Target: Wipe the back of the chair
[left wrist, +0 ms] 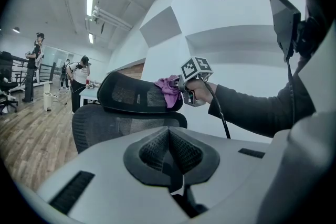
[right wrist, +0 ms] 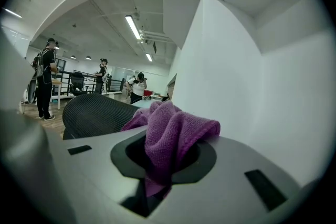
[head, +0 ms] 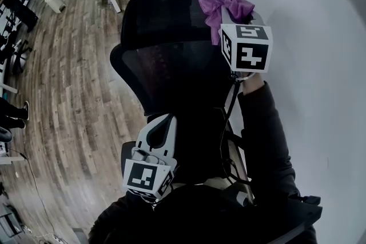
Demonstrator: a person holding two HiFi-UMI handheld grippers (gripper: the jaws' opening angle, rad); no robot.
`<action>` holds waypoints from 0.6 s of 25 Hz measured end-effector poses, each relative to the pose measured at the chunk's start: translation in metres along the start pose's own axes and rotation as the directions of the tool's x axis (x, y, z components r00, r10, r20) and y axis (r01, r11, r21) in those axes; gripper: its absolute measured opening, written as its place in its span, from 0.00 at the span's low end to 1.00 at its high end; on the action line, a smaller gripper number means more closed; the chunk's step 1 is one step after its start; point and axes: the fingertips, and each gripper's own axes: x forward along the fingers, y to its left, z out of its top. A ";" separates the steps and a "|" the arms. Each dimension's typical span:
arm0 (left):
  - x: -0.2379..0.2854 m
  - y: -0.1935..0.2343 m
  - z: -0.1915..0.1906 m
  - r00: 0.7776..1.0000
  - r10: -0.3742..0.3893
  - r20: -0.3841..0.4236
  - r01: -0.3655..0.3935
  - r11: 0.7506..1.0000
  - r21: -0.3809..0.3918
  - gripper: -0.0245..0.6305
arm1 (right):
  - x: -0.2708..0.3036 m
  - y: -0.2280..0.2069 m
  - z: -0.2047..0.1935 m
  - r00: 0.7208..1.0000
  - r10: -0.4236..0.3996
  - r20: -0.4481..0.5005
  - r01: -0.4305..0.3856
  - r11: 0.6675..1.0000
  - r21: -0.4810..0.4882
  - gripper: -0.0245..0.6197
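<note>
A black mesh office chair (head: pixel 137 66) is seen from behind. The right hand-held gripper (head: pixel 224 19) pinches a purple cloth (head: pixel 220 4) against its headrest (head: pixel 163 11). The left hand-held gripper (left wrist: pixel 169 150), jaws together and empty, hangs lower behind the backrest (head: pixel 177 74).

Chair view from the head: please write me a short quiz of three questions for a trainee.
1. True or false: the left claw holds the cloth.
2. Which part of the chair does the cloth touch? A seat; B headrest; C armrest.
3. Fill in: the cloth is ___ in colour.
Key: 1 false, the right claw grips it; 2 B; 3 purple.
</note>
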 end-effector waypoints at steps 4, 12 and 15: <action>0.002 -0.001 -0.003 1.000 -0.010 -0.002 0.010 1.000 -0.004 0.04 | -0.003 -0.007 0.000 1.000 -0.012 0.004 0.012 1.000 -0.003 0.14; 0.003 -0.004 -0.006 1.000 -0.022 -0.007 0.022 1.000 -0.003 0.04 | -0.006 0.004 -0.007 0.998 -0.054 0.015 0.055 0.996 -0.072 0.14; 0.002 -0.003 -0.007 1.000 -0.019 -0.009 0.019 1.000 -0.003 0.04 | -0.006 0.008 -0.009 0.998 -0.058 0.016 0.059 0.996 -0.073 0.14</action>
